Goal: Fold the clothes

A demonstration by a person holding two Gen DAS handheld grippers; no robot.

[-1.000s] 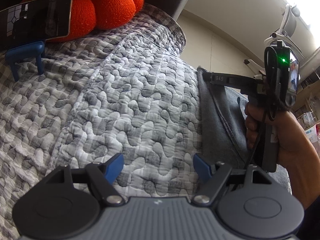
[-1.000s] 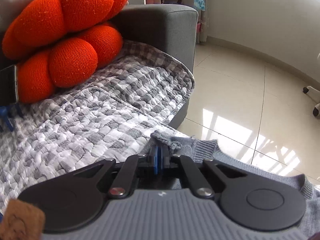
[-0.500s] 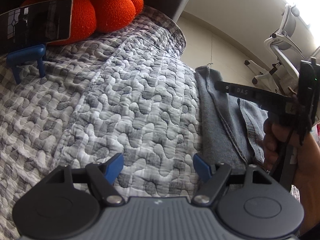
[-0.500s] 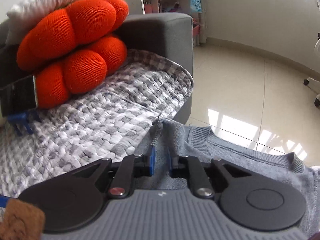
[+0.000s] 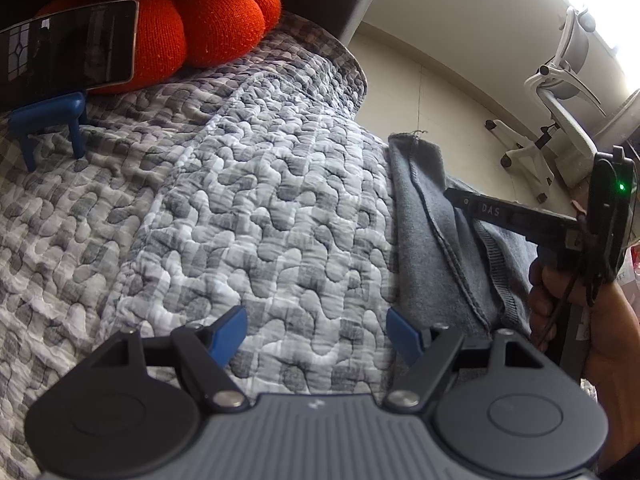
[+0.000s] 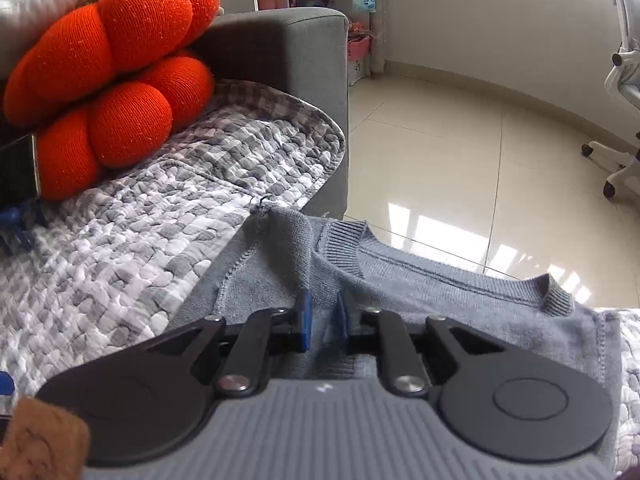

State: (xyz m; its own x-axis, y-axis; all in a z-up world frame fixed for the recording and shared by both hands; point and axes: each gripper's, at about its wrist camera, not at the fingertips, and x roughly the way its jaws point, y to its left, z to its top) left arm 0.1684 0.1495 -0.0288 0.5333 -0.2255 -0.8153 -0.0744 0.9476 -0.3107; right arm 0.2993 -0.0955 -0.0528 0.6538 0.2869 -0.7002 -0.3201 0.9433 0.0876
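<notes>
A grey-blue knit sweater point(image 6: 460, 296) lies on the quilted grey-and-white sofa cover point(image 6: 140, 240), its ribbed collar toward the sofa's front edge. My right gripper point(image 6: 323, 320) sits low over the sweater, its blue pads parted a little with a raised fold of cloth between and just ahead of them. In the left wrist view the sweater point(image 5: 432, 248) lies at the right, with the right gripper's body point(image 5: 520, 220) over it. My left gripper point(image 5: 316, 330) is open and empty above the bare quilt, left of the sweater.
An orange knotted cushion point(image 6: 108, 80) leans at the sofa back, with a phone point(image 5: 68, 52) on a blue stand point(image 5: 48, 120) before it. The grey sofa arm point(image 6: 288, 48) stands behind. Tiled floor point(image 6: 460, 160) and a white office chair point(image 5: 560, 92) lie beyond the sofa edge.
My right gripper has gone from shut on the sweater's edge to slightly open and has drawn back, so more of the sweater lies spread on the quilt. The left gripper has stayed open in place.
</notes>
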